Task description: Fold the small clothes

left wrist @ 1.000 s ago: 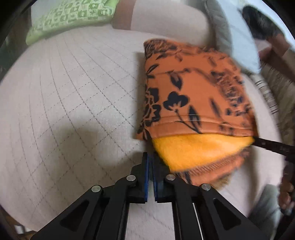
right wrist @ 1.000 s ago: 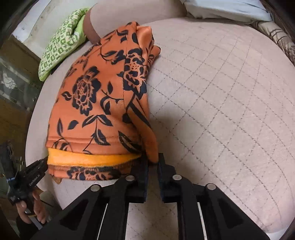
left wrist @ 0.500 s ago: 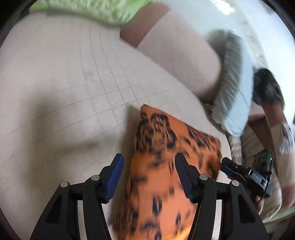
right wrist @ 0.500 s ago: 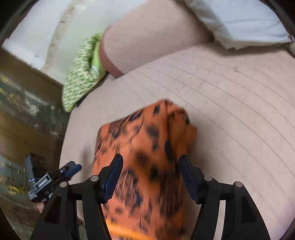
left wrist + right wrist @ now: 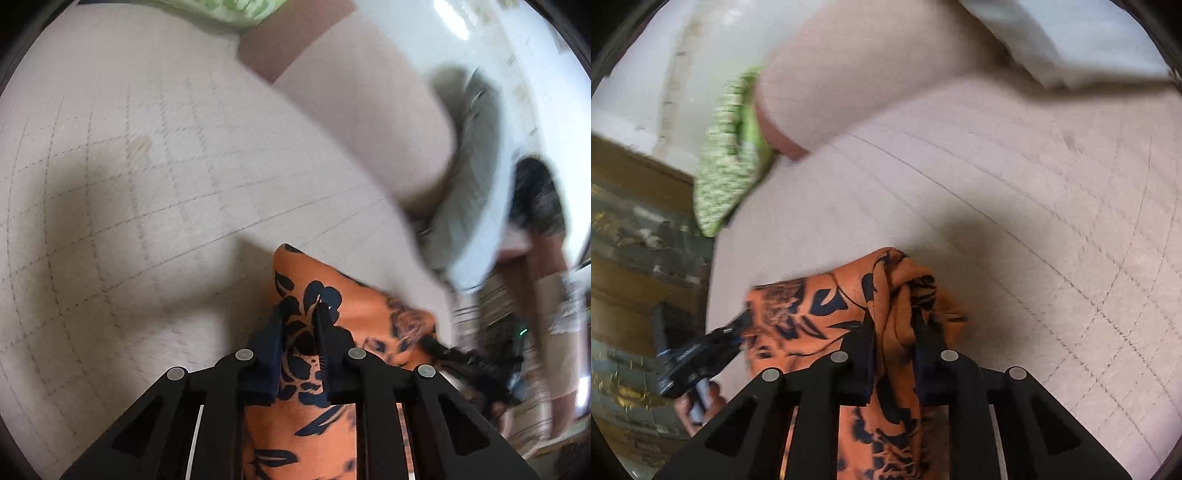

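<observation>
An orange garment with a dark floral print (image 5: 354, 306) lies folded on the pale quilted bed (image 5: 129, 192). My left gripper (image 5: 301, 314) is shut on its left far corner, cloth pinched between the fingers. My right gripper (image 5: 892, 317) is shut on a bunched fold at the garment's (image 5: 820, 299) right far corner. The near part of the garment runs under both grippers and is mostly hidden. Each gripper shows at the edge of the other's view.
A green patterned pillow (image 5: 727, 155) and a pink bolster (image 5: 857, 62) lie at the head of the bed. A grey-white pillow (image 5: 476, 192) lies at the right. The bed's left edge (image 5: 713, 280) borders a dark wooden floor area.
Both grippers let go of the garment's near edge, opened, moved forward over it, and have now closed on its far corners.
</observation>
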`<control>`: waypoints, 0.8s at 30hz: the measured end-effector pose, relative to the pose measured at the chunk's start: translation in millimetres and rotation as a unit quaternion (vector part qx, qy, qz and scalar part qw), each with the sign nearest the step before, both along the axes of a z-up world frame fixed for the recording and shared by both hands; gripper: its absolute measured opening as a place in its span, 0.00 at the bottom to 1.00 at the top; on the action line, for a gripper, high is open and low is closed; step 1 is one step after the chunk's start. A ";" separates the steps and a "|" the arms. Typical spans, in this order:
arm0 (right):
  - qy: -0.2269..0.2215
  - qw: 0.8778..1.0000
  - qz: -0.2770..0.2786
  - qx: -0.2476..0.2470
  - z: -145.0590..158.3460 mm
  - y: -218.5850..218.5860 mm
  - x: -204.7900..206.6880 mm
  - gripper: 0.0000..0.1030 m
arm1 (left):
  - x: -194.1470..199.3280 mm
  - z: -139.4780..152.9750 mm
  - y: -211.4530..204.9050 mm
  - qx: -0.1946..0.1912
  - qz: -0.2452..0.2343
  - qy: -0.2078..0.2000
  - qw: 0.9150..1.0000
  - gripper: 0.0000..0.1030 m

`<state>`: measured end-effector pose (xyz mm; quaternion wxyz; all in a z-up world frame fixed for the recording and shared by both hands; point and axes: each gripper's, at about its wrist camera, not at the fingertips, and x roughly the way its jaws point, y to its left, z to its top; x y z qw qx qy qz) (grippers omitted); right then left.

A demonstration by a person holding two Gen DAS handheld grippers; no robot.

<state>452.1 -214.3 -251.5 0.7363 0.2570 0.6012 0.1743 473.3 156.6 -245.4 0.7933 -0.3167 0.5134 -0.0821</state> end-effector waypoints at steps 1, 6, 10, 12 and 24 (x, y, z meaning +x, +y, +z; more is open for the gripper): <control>0.013 1.000 -0.002 0.010 -10.5 0.1 1.4 0.19 | 0.9 -1.7 -5.7 0.021 -0.001 0.001 1.000 0.20; -0.021 0.999 -0.007 0.023 21.5 1.1 -22.5 0.42 | -31.7 32.6 -17.5 0.053 -0.028 -0.026 0.998 0.37; -0.045 0.999 0.012 -0.019 44.8 13.2 -66.3 0.47 | -88.6 41.8 -17.0 0.077 -0.028 -0.040 0.996 0.50; -0.049 0.997 0.032 -0.051 45.2 25.2 -92.8 0.45 | -115.9 36.9 -24.5 0.081 -0.033 -0.024 0.996 0.50; -0.048 0.987 0.031 -0.149 33.3 30.3 -166.7 0.08 | -172.9 28.3 -44.0 0.081 -0.015 -0.007 0.997 0.35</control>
